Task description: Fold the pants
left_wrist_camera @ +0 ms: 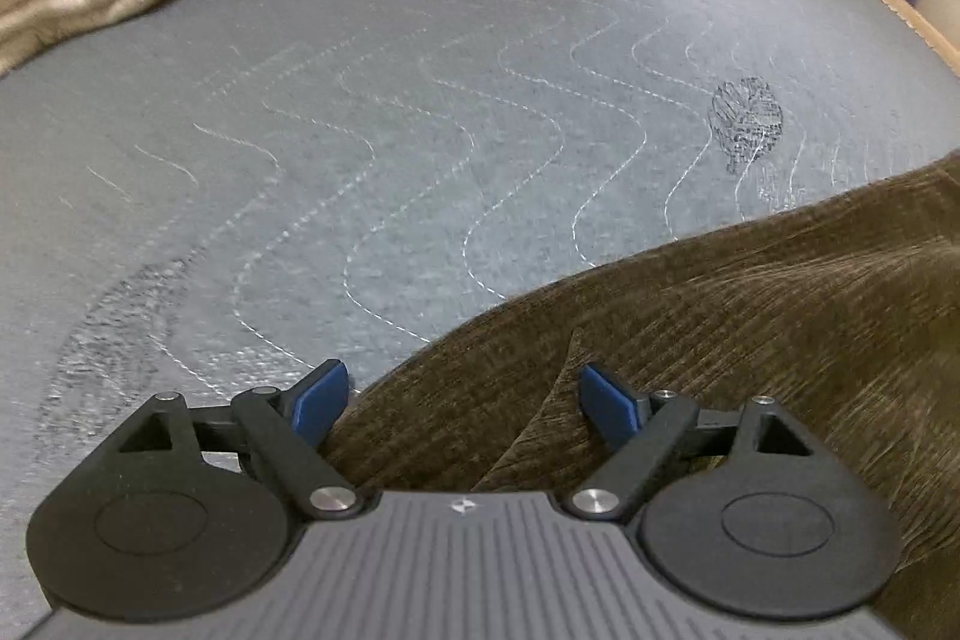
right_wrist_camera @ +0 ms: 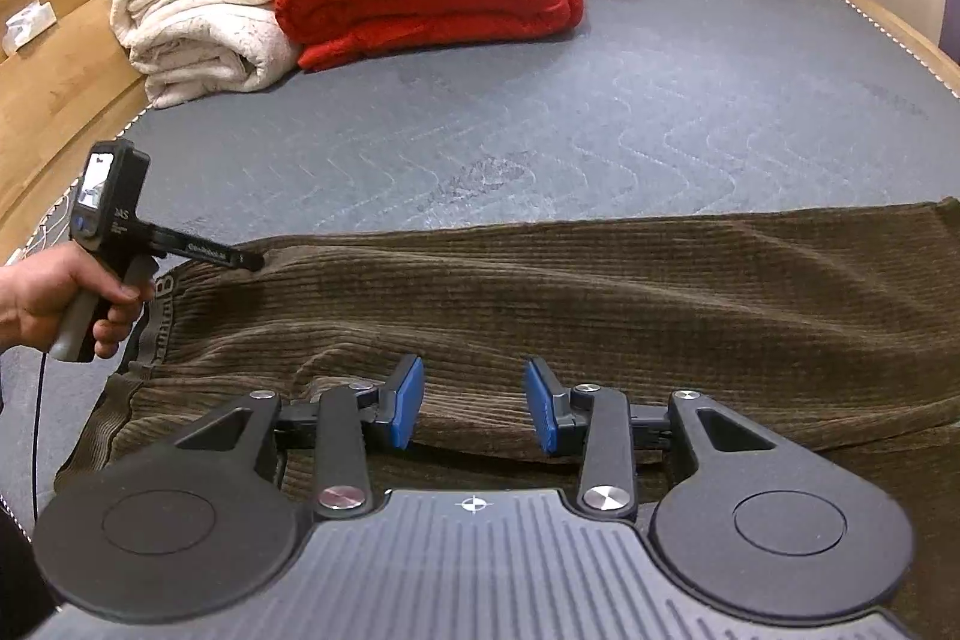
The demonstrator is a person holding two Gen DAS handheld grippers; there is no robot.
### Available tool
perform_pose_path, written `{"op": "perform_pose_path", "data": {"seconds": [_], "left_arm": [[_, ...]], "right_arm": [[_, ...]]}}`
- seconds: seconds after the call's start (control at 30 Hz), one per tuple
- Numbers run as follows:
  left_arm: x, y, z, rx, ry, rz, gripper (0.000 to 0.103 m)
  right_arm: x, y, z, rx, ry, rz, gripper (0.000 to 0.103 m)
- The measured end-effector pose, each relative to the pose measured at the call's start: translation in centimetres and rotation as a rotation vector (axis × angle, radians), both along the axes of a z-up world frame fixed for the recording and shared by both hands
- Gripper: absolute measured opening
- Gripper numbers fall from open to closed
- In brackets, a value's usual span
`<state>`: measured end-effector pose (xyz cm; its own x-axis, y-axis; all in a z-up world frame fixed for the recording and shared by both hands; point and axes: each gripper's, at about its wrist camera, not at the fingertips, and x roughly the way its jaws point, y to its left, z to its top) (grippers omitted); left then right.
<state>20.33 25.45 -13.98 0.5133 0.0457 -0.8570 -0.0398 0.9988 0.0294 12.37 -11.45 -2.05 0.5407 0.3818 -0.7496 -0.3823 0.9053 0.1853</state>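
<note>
Brown corduroy pants (right_wrist_camera: 600, 304) lying flat across the grey quilted mattress (right_wrist_camera: 600, 112), with the left gripper (left_wrist_camera: 462, 400) spread wide over their edge and the right gripper (right_wrist_camera: 474, 409) partly open above the cloth, neither gripping anything.

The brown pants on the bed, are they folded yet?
Partly. The brown pants already lie flat and long on the grey mattress, apparently folded leg over leg. Right now nothing is gripped: the left gripper and right gripper hover open above the cloth. Folding them shorter is still left.
</note>
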Motion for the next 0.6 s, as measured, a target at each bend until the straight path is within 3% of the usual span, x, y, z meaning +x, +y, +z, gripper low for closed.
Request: {"op": "perform_pose_path", "data": {"seconds": [0.07, 0.13, 0.17, 0.23, 0.27, 0.4, 0.6], "left_arm": [[0.1, 0.3, -0.1, -0.025, 0.0, -0.015, 0.079], [0.0, 0.1, 0.2, -0.043, -0.005, -0.052, 0.061], [0.0, -0.2, 0.5, -0.039, -0.008, -0.074, 0.047], [-0.3, -1.1, 1.1, 0.01, -0.009, -0.11, 0.031], [-0.2, -1.3, 1.3, 0.054, -0.002, -0.111, 0.017], [-1.4, -1.8, 2.6, 0.069, -0.004, -0.127, 0.011], [-5.0, -3.9, 6.7, 0.09, -0.051, -0.172, 0.01]], "right_arm": [[0.1, 0.2, -0.2, -0.006, 0.006, 0.001, 0.04], [0.1, 0.3, -0.3, -0.015, 0.007, 0.003, 0.04], [0.1, 0.3, -0.4, -0.019, 0.007, 0.004, 0.04], [0.1, 0.3, -0.5, -0.028, 0.008, 0.003, 0.04], [0.1, 0.2, -0.6, -0.032, 0.006, 0.001, 0.04], [0.1, -0.3, -0.6, -0.05, -0.004, -0.023, 0.04], [0.1, -2.1, -0.7, -0.068, -0.012, -0.103, 0.04]]}}
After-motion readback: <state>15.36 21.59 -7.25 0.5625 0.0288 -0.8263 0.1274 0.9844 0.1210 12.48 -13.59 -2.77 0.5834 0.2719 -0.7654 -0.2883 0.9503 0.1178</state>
